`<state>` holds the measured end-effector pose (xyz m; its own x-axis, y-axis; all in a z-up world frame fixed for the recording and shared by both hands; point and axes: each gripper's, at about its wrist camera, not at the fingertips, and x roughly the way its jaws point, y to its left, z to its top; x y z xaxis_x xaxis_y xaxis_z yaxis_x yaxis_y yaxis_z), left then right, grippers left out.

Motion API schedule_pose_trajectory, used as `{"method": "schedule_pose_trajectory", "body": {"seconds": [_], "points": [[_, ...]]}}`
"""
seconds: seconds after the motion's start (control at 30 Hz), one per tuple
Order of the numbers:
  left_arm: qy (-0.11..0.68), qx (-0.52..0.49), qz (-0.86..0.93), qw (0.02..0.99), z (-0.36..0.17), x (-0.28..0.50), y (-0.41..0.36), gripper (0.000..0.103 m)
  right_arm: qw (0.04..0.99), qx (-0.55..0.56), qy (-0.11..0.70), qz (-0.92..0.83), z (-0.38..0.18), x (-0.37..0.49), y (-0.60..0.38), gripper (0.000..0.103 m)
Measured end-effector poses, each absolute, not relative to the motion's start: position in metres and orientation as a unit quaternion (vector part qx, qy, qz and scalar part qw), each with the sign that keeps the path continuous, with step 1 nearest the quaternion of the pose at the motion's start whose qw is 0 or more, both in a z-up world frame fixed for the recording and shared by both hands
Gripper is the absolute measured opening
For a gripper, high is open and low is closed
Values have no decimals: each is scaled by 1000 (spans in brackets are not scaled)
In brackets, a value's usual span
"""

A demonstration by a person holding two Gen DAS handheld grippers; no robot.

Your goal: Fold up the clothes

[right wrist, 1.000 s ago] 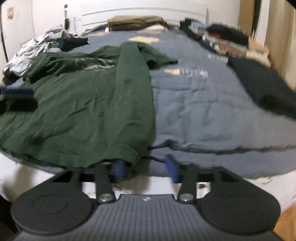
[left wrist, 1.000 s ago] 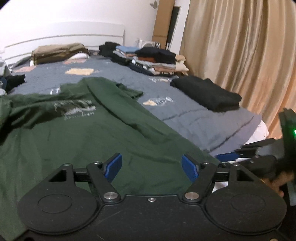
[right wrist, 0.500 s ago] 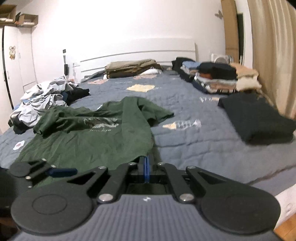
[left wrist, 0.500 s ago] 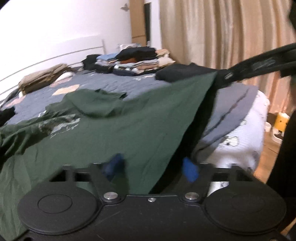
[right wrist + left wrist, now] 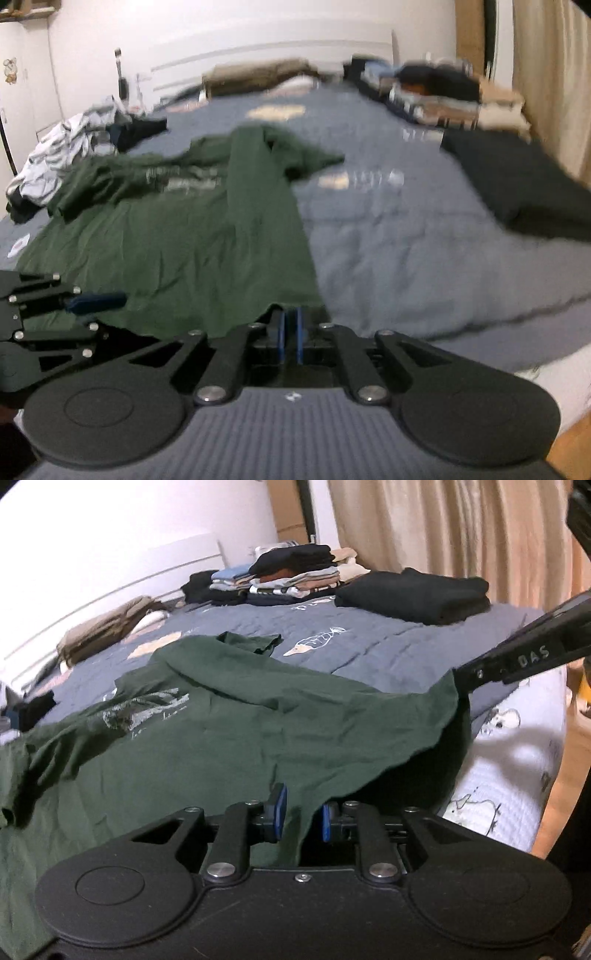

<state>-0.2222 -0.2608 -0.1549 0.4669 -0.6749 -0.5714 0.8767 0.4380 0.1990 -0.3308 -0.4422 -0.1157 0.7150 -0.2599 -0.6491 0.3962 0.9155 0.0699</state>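
A dark green T-shirt (image 5: 221, 720) (image 5: 184, 240) lies spread, print up, on the blue quilt (image 5: 369, 650). My left gripper (image 5: 302, 812) is at the shirt's near hem. Its jaws are closing with a fold of the hem between the blue pads, and a dark gap still shows beside the right pad. My right gripper (image 5: 290, 325) is shut on the shirt's near right corner, its jaws just easing open. In the left wrist view its fingers (image 5: 480, 672) hold that corner lifted off the bed. The left gripper's fingers (image 5: 96, 301) show at the left of the right wrist view.
A folded black garment (image 5: 413, 594) (image 5: 517, 192) lies on the right of the bed, a stack of folded clothes (image 5: 291, 576) behind it. Unfolded laundry (image 5: 74, 147) is heaped at the far left. The mattress side (image 5: 509, 757) drops to a wooden floor; a curtain (image 5: 443, 528) hangs beyond.
The left jaws have narrowed around the shirt's hem and the gripper has rolled and sunk. The right gripper closed on the shirt's corner at the bed's edge and lifted it.
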Motion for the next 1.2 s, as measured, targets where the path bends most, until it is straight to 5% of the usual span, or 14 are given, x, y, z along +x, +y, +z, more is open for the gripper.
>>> {"method": "schedule_pose_trajectory", "body": {"seconds": [0.1,0.2,0.3,0.37,0.43,0.47,0.57,0.63,0.77,0.83,1.2], "points": [[205,239,-473,823,-154,-221,-256,9,915,84,347,-187,-124,-329,-435,15],[215,206,-465,834,-139,-212,-241,4,912,83,354,-187,-132,-326,-431,42],[216,174,-459,844,-122,-202,-223,2,911,69,361,-185,-141,-317,-427,45],[210,161,-450,853,-112,-195,-211,2,911,69,361,-185,-144,-314,-430,41],[221,152,-445,855,-109,-188,-203,3,916,91,349,-178,-142,-314,-433,5],[230,156,-442,853,-111,-187,-202,4,918,103,341,-175,-140,-316,-434,2],[229,211,-413,856,-126,-194,-208,19,926,95,312,-192,-128,-321,-431,2],[225,241,-406,852,-134,-198,-207,42,930,107,297,-190,-121,-325,-431,2],[224,270,-379,856,-145,-197,-193,47,935,115,279,-185,-109,-326,-430,2],[226,273,-366,861,-148,-191,-180,62,937,115,276,-180,-105,-324,-428,2],[201,284,-396,850,-150,-209,-148,72,934,176,242,-197,-88,-328,-437,2]]}}
